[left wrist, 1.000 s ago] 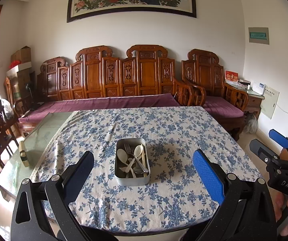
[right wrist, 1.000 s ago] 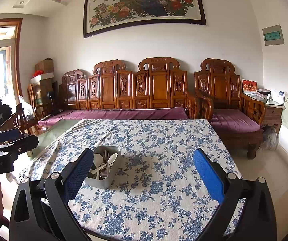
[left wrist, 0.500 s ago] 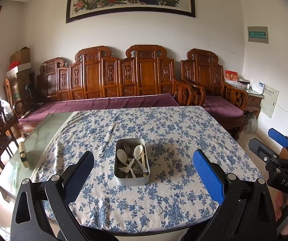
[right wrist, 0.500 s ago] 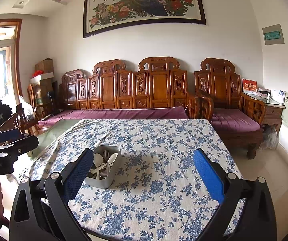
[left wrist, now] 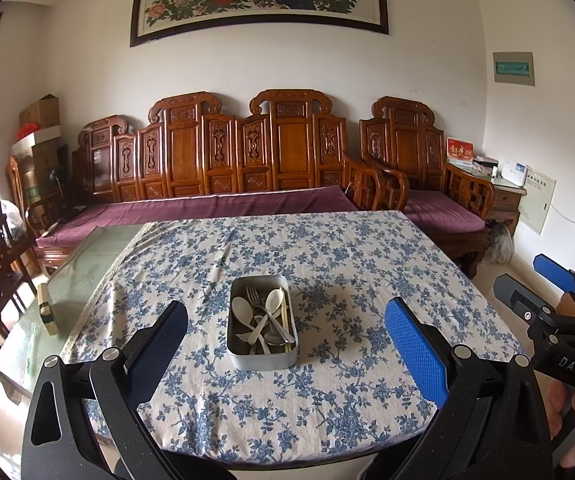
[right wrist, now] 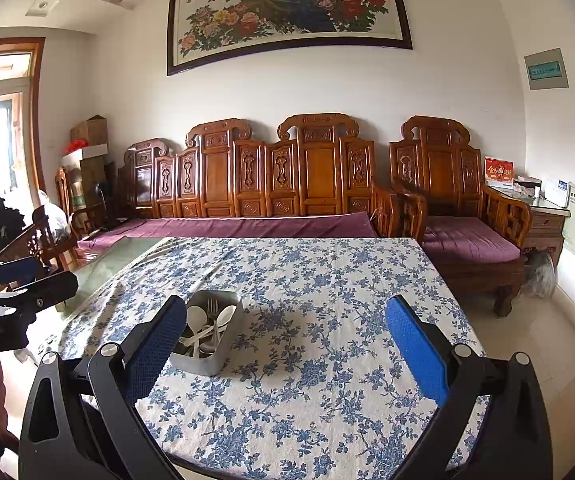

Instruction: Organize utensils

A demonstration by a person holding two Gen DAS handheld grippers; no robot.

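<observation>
On the floral tablecloth (left wrist: 327, 400) a metal tin (left wrist: 262, 356) held the spoons, forks and chopsticks (left wrist: 265, 318) jumbled together. The left gripper (left wrist: 285, 354) and right gripper (right wrist: 285, 354) hung short of it, jaws spread wide, grasping nothing; sorting could be ahead or finished.

The tin (left wrist: 262, 354) is brushed metal with a matt sheen. The spoons (left wrist: 243, 307) in it look like smooth white plastic or ceramic; the fork (left wrist: 253, 295) is polished metal. The tablecloth (left wrist: 327, 264) is matt printed cloth. The left gripper (left wrist: 285, 354) is matt black plastic with textured blue pads (left wrist: 415, 350). The bench (left wrist: 247, 148) is glossy carved wood.
</observation>
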